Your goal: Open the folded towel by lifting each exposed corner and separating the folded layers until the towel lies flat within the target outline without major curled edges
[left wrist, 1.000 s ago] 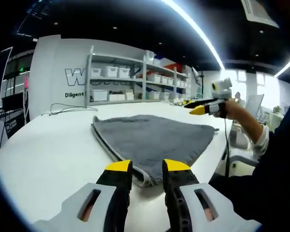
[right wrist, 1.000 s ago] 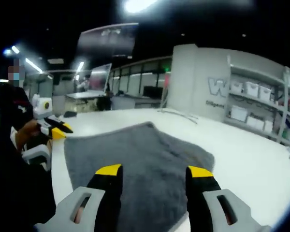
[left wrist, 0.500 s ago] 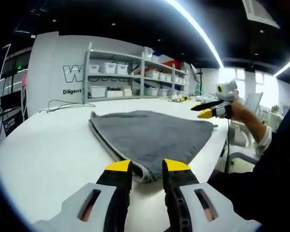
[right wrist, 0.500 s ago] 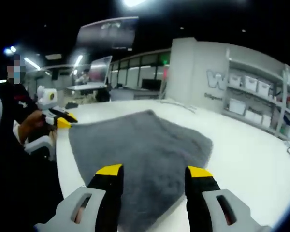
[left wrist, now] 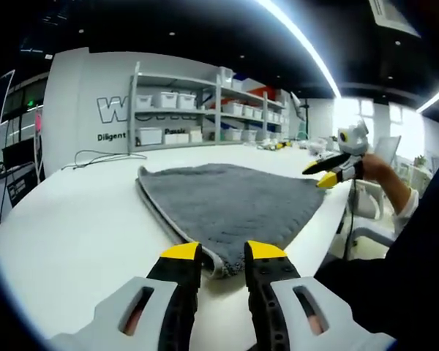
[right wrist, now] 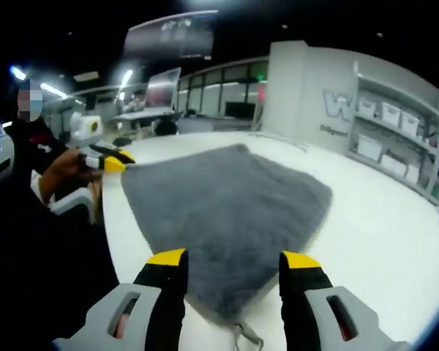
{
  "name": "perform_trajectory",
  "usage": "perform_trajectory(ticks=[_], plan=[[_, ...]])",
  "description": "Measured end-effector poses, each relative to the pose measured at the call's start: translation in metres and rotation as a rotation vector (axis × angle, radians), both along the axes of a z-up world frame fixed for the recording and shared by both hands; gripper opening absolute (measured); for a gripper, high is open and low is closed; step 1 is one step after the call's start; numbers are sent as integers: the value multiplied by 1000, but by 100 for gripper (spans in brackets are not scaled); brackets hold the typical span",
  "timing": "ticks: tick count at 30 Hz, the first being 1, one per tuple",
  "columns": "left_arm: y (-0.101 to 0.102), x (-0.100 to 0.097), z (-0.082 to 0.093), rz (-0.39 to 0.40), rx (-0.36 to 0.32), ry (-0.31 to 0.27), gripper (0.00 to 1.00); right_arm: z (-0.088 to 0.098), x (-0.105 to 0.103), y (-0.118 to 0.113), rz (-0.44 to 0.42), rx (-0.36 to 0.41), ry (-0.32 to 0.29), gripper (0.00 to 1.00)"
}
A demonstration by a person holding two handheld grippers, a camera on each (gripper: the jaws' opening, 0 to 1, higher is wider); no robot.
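Note:
A grey towel (left wrist: 227,201) lies folded and spread on the white table (left wrist: 73,227); a double edge shows along its left side. Its near corner sits just beyond my left gripper (left wrist: 223,252), which is open with nothing between its fingers. My right gripper (left wrist: 329,170) hovers over the towel's far right corner, held by a hand. In the right gripper view the towel (right wrist: 227,197) fills the middle. My right gripper (right wrist: 234,259) stands open above its near corner, where a small loop tag (right wrist: 245,338) sticks out. The left gripper (right wrist: 106,157) shows at the towel's far left corner.
Shelves with white bins (left wrist: 183,117) stand behind the table against a lettered wall. A cable (left wrist: 106,162) lies on the table's far left. Bare table surface (right wrist: 395,241) stretches to the right of the towel. The person's dark sleeve (left wrist: 395,256) is at the table's edge.
The right gripper has drawn back and lowered toward its towel corner, so that corner and its loop tag now show below its jaws. The left gripper has barely moved.

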State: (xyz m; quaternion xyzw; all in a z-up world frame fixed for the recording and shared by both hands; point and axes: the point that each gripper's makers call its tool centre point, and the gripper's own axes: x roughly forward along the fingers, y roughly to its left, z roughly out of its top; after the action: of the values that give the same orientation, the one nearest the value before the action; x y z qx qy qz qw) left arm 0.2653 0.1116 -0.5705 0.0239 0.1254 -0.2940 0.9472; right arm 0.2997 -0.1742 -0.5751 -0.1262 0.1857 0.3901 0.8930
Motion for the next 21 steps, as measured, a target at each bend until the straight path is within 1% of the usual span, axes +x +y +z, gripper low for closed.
perform_trajectory(ticks=[3, 9, 12, 14, 17, 21], plan=[[0, -1, -1, -1, 4, 2, 23, -3, -2, -7, -7, -3, 5, 48], [1, -1, -4, 3, 23, 6, 22, -12, -2, -19, -45, 2, 41, 46], [2, 0, -6, 9, 30, 15, 20, -15, -4, -19, -46, 4, 59, 41], [3, 1, -6, 17, 35, 15, 18, -16, -6, -16, -29, 1, 60, 37], [3, 0, -7, 18, 38, 21, 16, -17, -7, -15, -18, -11, 50, 36], [3, 0, -8, 20, 43, 28, 14, -18, -8, -14, -13, -3, 59, 32]])
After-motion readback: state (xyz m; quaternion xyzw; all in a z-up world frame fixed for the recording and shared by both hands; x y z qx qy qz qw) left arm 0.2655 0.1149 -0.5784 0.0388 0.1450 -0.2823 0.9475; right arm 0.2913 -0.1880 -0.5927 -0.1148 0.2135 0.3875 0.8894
